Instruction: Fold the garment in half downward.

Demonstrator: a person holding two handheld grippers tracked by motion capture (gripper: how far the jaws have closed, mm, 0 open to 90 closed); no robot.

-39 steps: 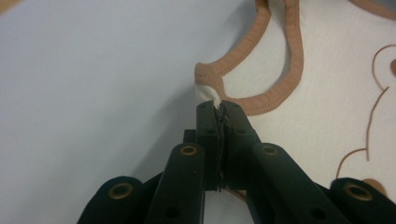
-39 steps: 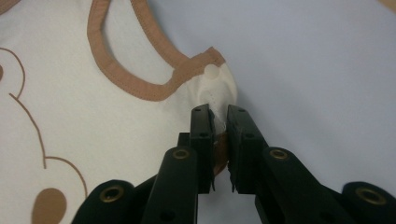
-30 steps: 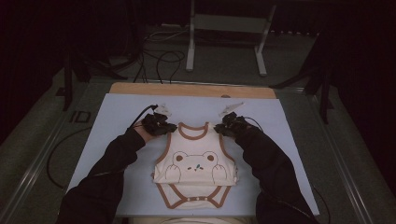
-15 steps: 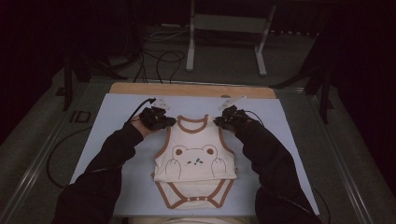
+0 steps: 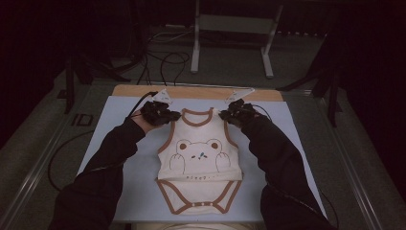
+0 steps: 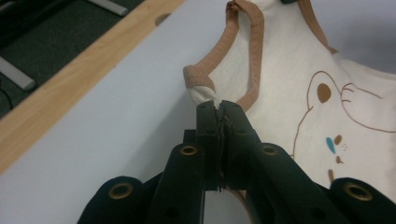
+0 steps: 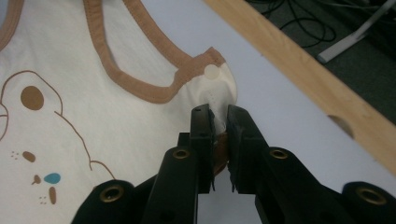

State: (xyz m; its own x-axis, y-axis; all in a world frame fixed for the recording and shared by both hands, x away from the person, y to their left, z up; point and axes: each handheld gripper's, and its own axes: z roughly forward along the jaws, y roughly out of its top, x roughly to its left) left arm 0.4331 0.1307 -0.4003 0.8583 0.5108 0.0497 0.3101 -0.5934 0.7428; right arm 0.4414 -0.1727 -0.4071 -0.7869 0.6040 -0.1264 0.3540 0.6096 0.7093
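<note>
A cream baby bodysuit with brown trim and a bear print hangs stretched between both grippers above the pale blue mat. My left gripper is shut on its left shoulder strap, which bunches at the black jaws' tips. My right gripper is shut on the right shoulder strap, with cream cloth pinched between its jaws. A round snap sits on that strap. The garment's lower part, the crotch flap, lies flat on the mat near the front edge.
A light wooden strip runs along the mat's far edge, with a notch in it. Beyond it are a metal stand and loose cables on dark floor. A metal rail borders the table's left side.
Both hands have risen and moved slightly away from the person, lifting the bodysuit's shoulders and drawing the garment farther up the mat. Both grips stay the same.
</note>
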